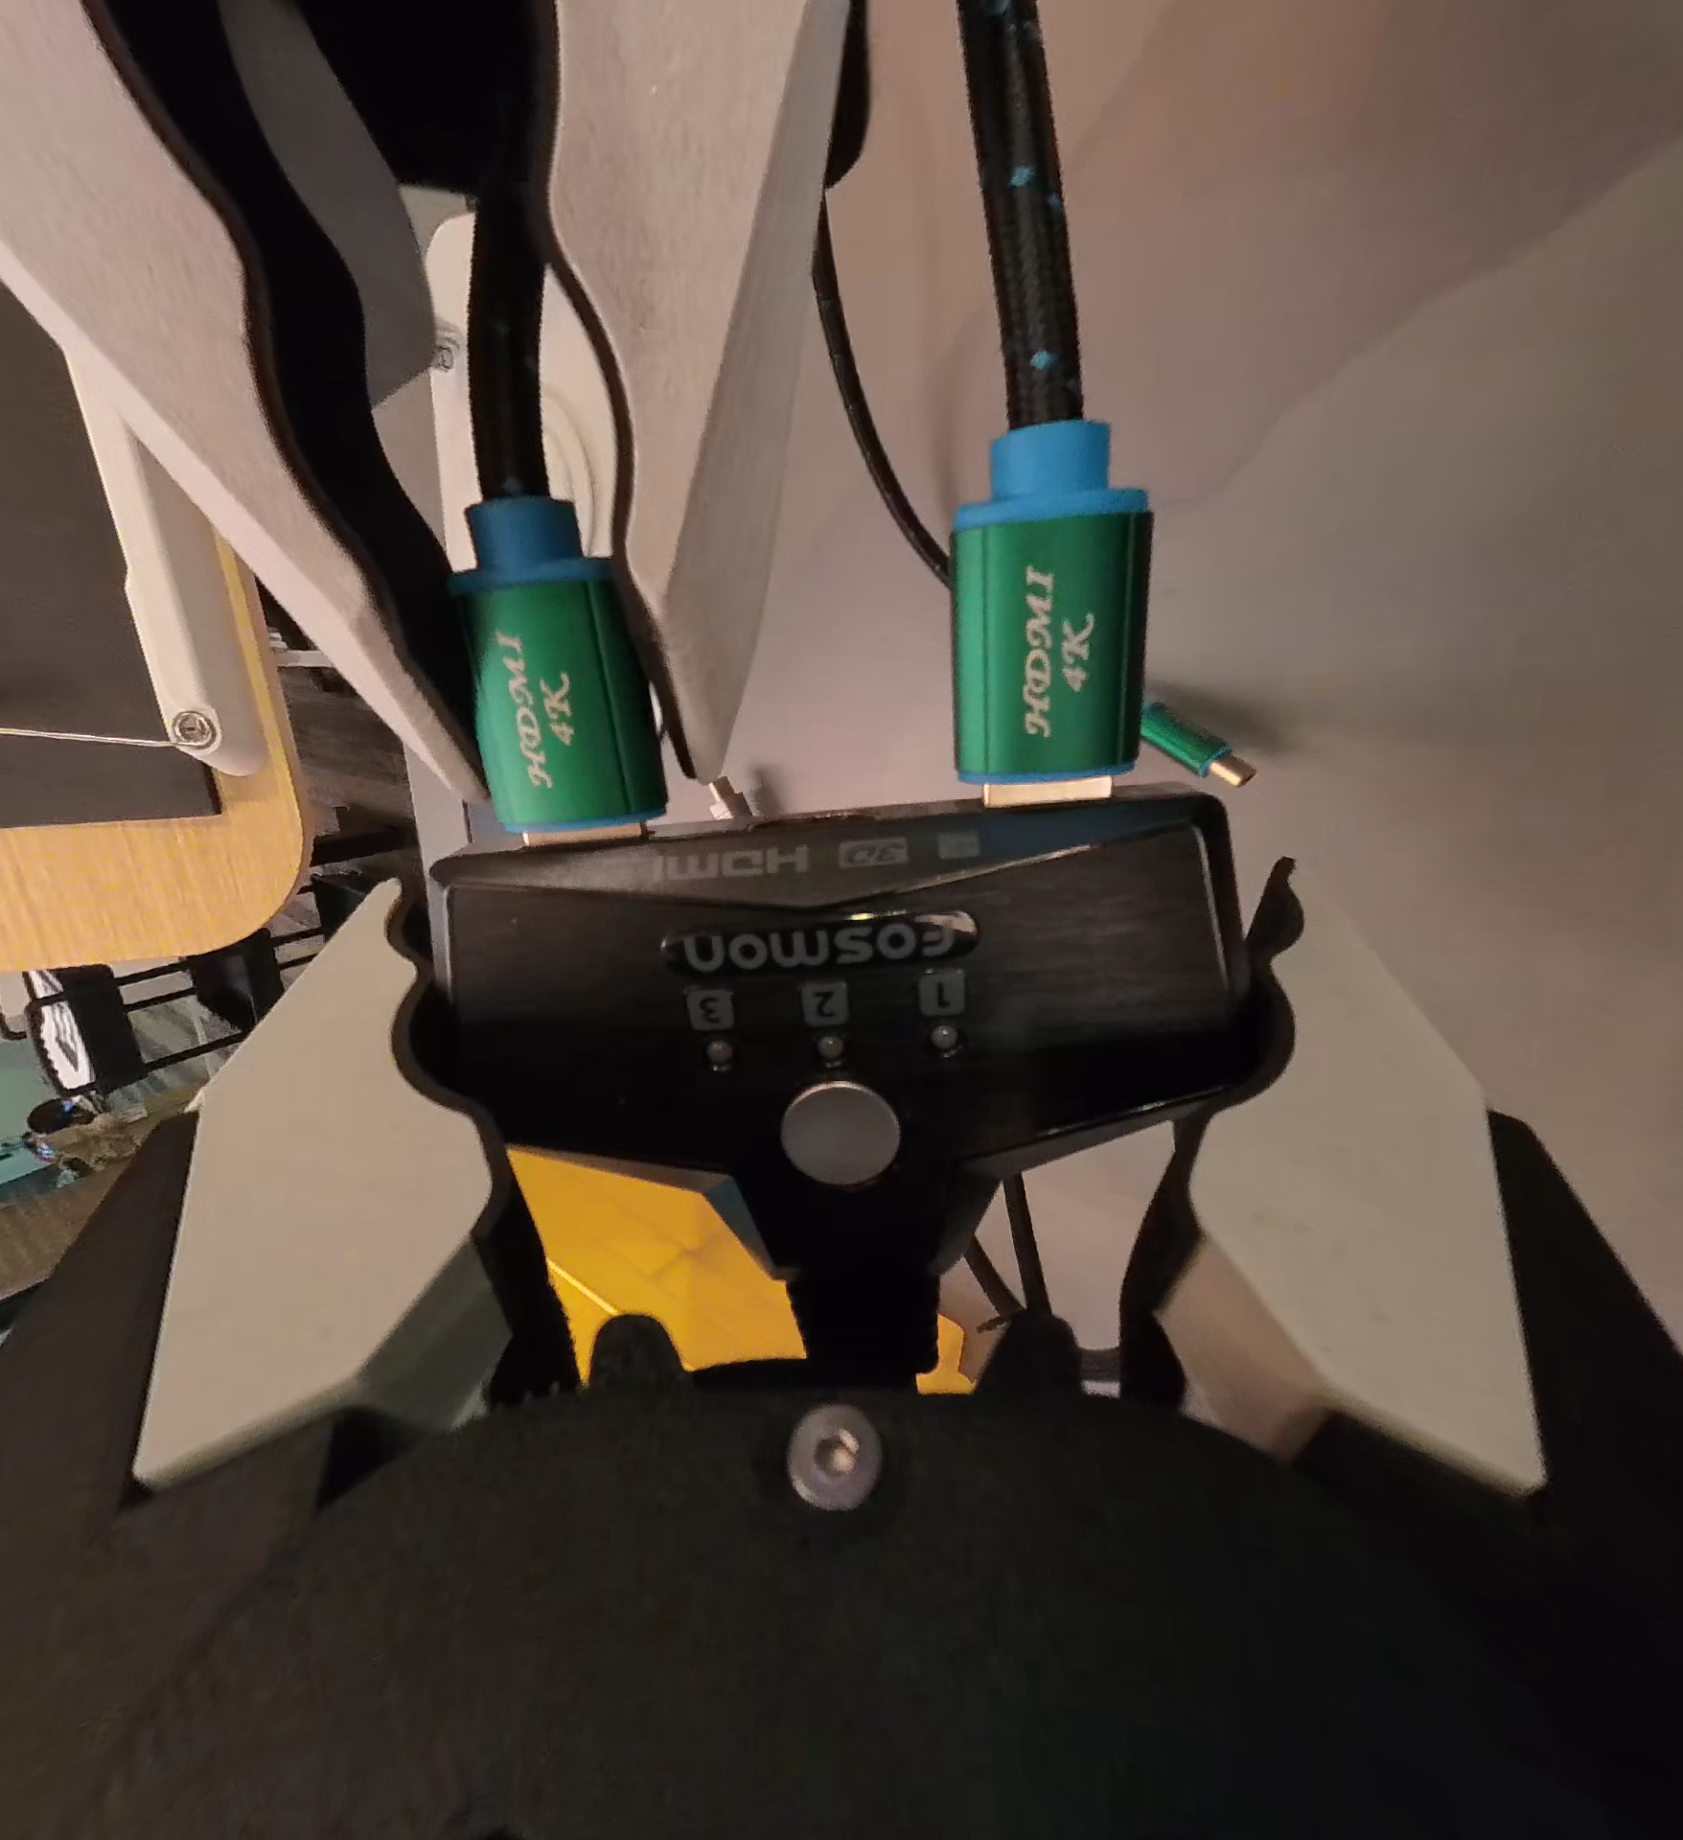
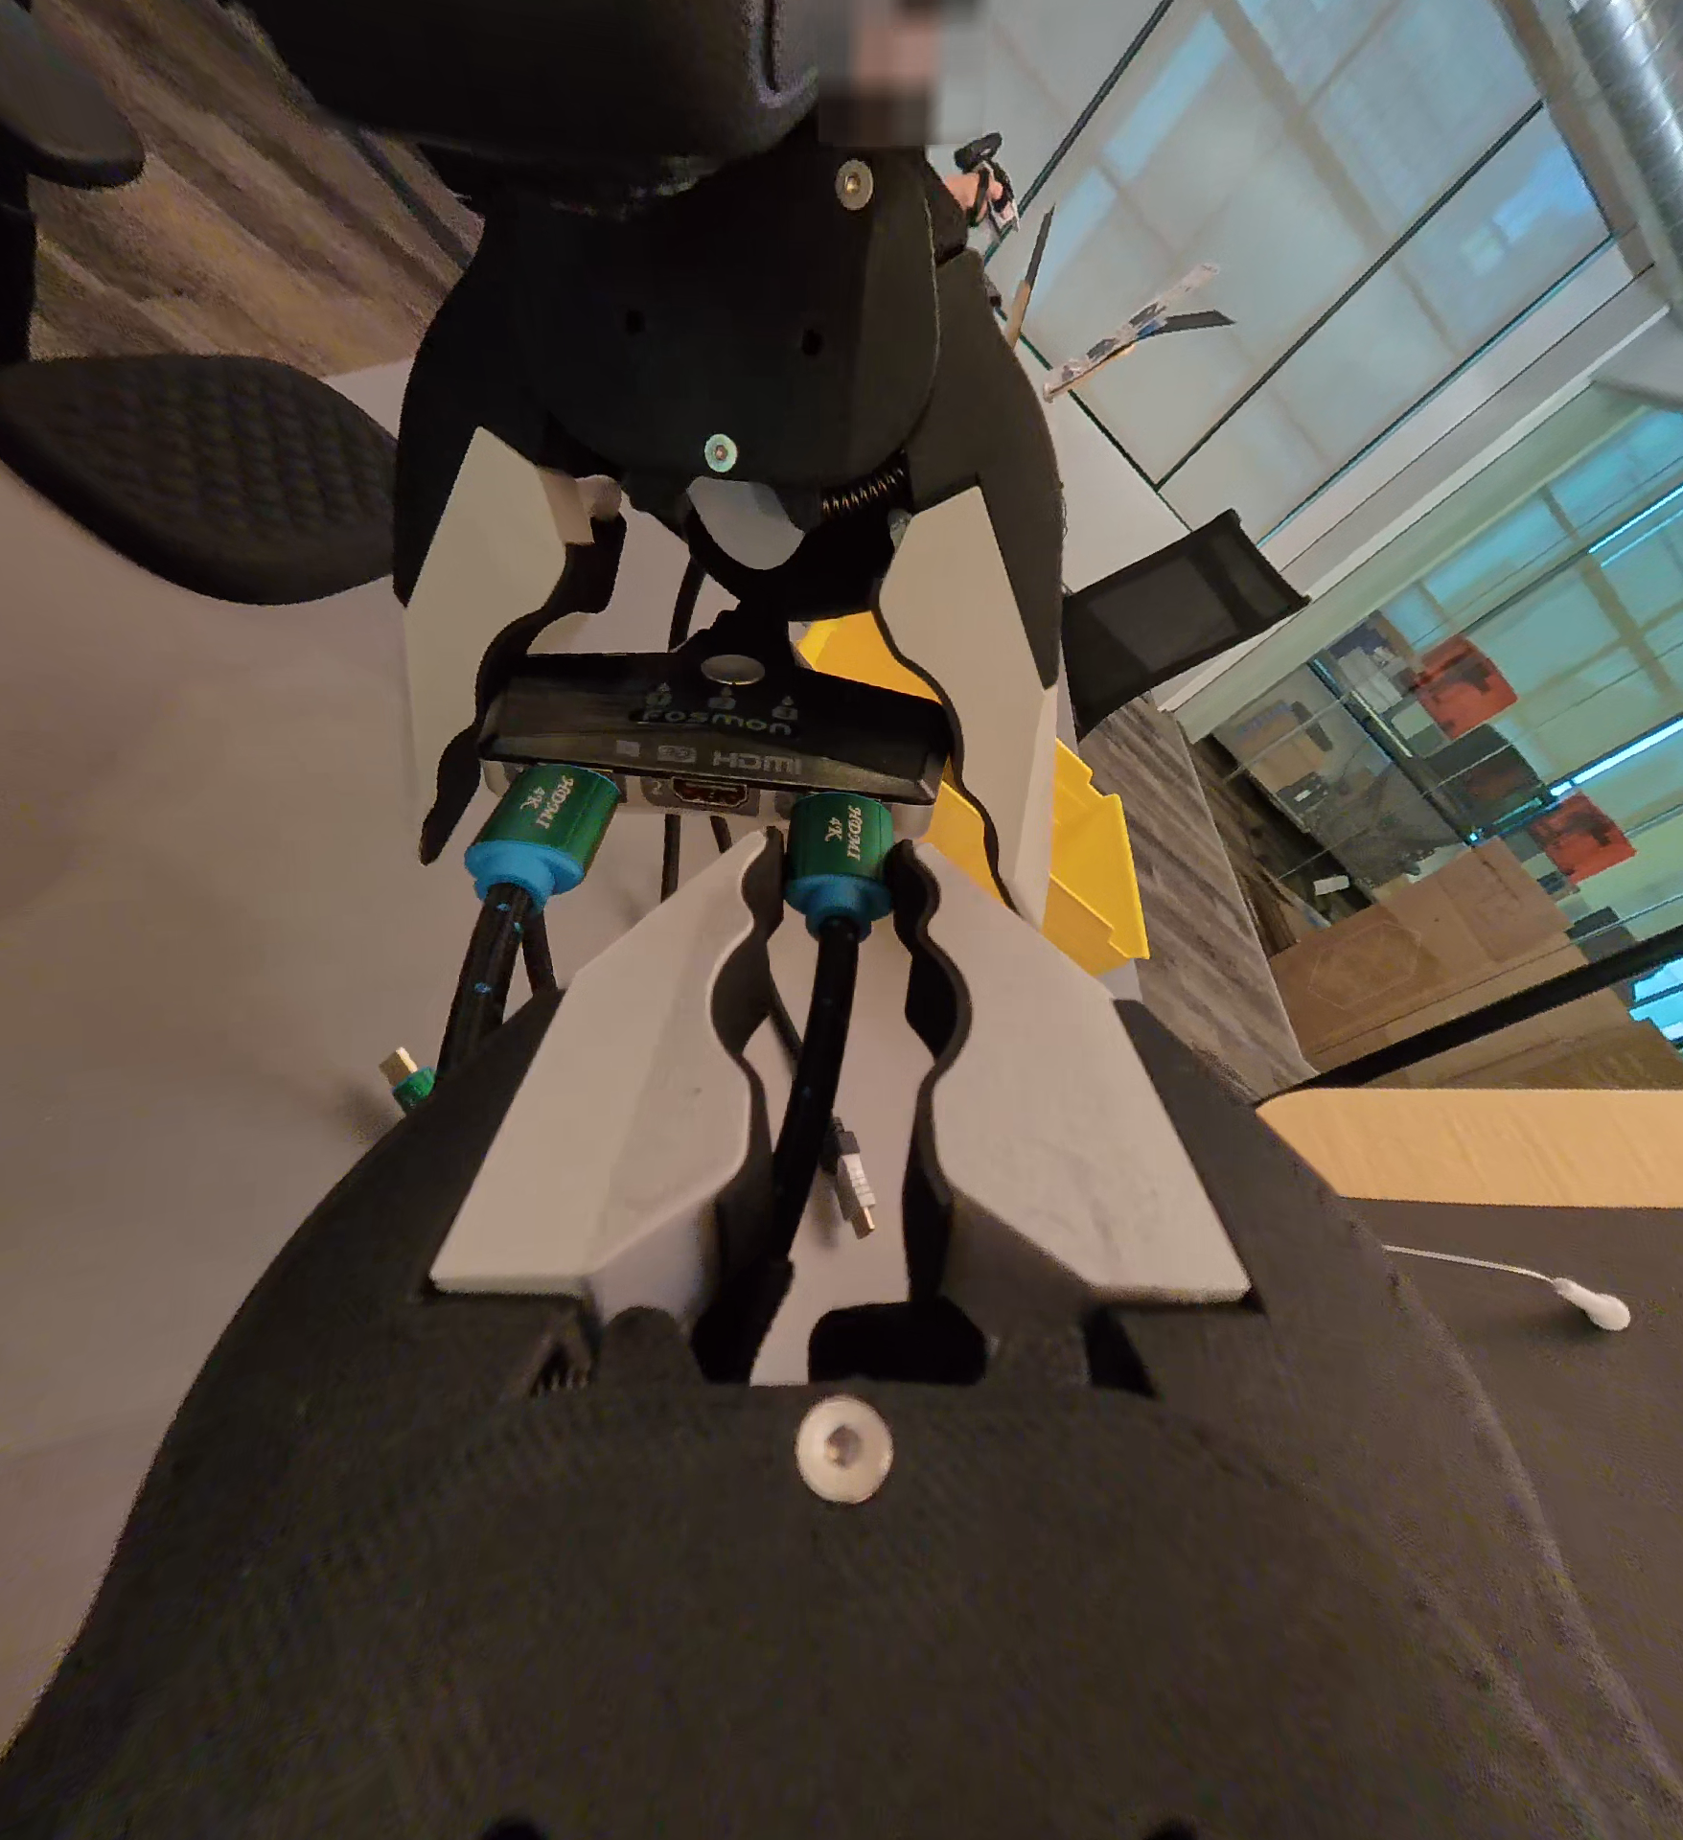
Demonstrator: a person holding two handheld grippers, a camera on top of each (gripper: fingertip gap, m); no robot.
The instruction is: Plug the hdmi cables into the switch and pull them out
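Presently: one black brushed-metal switch (image 1: 838, 956) clamped in left gripper (image 1: 838, 996); two green-shelled HDMI plugs seated, right gripper (image 2: 833, 866) closed on one (image 2: 833, 831), other (image 1: 1052, 657) free; one loose green plug (image 1: 1196, 752) nearby.

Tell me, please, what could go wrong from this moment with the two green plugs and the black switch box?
1. The right gripper closes on one green metal HDMI plug; a tilted pull might strain its port.
2. The left gripper holds the black brushed-metal switch box only by its sides, so it may slip during the pull.
3. The other green HDMI plug and its black braided cable could tug the box sideways.
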